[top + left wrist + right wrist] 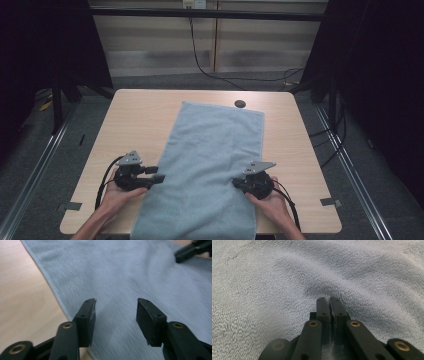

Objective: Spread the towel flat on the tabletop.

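Towel, pale blue, lies flat along the middle of the desk, its near end hanging over the front edge. Right claw is pinched tight on a small ridge of pile near the towel's right edge; left claw gapes wide over the left hem, gripping nothing. Risk: the right pinch looks shallow and could slip free on a lift, and a one-sided pull would likely skew or bunch the cloth.

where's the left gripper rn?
In the high view the left gripper is at the near left of the table, jaws open at the towel's left edge, across the towel from the right gripper.
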A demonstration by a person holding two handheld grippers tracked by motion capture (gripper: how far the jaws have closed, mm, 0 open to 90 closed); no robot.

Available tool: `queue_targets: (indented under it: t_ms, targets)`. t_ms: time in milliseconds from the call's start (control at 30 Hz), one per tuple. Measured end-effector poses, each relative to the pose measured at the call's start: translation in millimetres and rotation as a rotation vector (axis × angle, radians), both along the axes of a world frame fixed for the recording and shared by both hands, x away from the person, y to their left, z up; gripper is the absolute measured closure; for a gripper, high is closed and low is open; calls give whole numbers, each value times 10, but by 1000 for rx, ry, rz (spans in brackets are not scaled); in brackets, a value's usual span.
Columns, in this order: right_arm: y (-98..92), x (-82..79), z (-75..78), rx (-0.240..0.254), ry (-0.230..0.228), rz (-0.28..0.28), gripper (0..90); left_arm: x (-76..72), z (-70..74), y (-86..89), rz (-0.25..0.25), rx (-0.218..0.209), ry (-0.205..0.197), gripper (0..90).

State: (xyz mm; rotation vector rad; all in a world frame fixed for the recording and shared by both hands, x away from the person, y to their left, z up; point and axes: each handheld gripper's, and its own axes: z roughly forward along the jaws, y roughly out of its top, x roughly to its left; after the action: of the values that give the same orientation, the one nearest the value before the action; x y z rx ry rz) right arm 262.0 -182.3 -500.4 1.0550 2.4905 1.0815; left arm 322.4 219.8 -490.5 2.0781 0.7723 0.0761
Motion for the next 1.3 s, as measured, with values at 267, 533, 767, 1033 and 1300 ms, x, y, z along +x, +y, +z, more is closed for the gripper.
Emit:
queue_targets:
  t_ms: [267,533,767,1033,1300]
  targets:
    - [-80,5,42,61,32,-2,717,390,-88,-204,43,16,-16,448]
    - [-369,305,120,55,8,-155,483,543,-139,-345,35,70,-44,476]
    - [-383,382,28,6,15,-172,393,393,-136,-407,13,172,-108,694]
    - [-231,429,-24,-35,-30,-122,646,232,-162,-168,7,81,-29,831]
    - [-98,379,-15,43,38,-52,847,-120,-160,30,10,50,5,839]
